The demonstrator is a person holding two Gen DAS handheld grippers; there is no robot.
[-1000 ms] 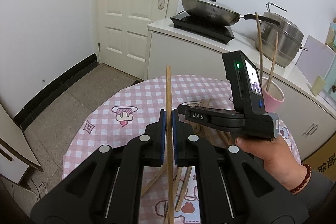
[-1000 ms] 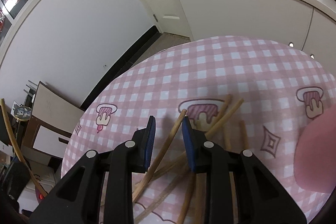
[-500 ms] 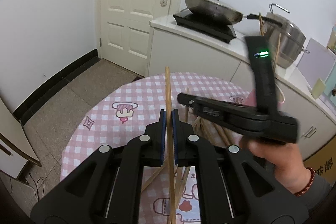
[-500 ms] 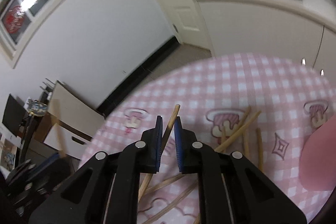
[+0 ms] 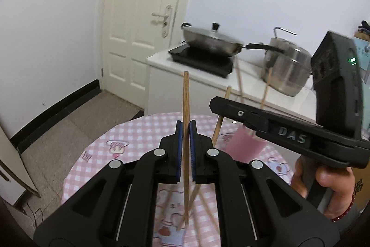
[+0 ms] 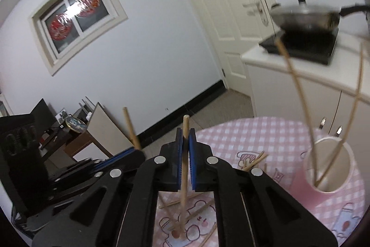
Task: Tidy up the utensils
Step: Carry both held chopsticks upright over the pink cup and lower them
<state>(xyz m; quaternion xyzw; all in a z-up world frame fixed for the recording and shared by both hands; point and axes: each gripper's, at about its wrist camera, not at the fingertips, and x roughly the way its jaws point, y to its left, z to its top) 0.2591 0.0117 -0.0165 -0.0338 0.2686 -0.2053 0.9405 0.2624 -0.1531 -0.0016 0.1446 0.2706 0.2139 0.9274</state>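
Observation:
In the left wrist view my left gripper (image 5: 186, 129) is shut on a wooden chopstick (image 5: 185, 96) that stands upright above the pink checked table (image 5: 129, 140). My right gripper (image 6: 185, 138) is closing tight on a second chopstick (image 6: 184, 168), with its pads pressing on the stick, which is lifted clear of the cloth. The right gripper (image 5: 216, 105) also shows side-on in the left view, in front of the pink cup (image 5: 245, 146). The pink cup (image 6: 328, 177) holds two chopsticks (image 6: 298, 94). Several loose chopsticks (image 6: 254, 160) lie on the table (image 6: 266, 133). At the left is the left gripper (image 6: 124, 152).
Behind the table a white counter (image 5: 249, 66) carries a black hob with a lidded wok (image 5: 210, 41) and a steel pot (image 5: 286, 66). A white door (image 5: 143, 22) and open floor (image 5: 76, 117) are to the left. A hand (image 5: 323, 179) holds the right gripper.
The right gripper closed on a chopstick from the pile and lifted it off the table, tilting upward. The left gripper rose too, keeping its chopstick.

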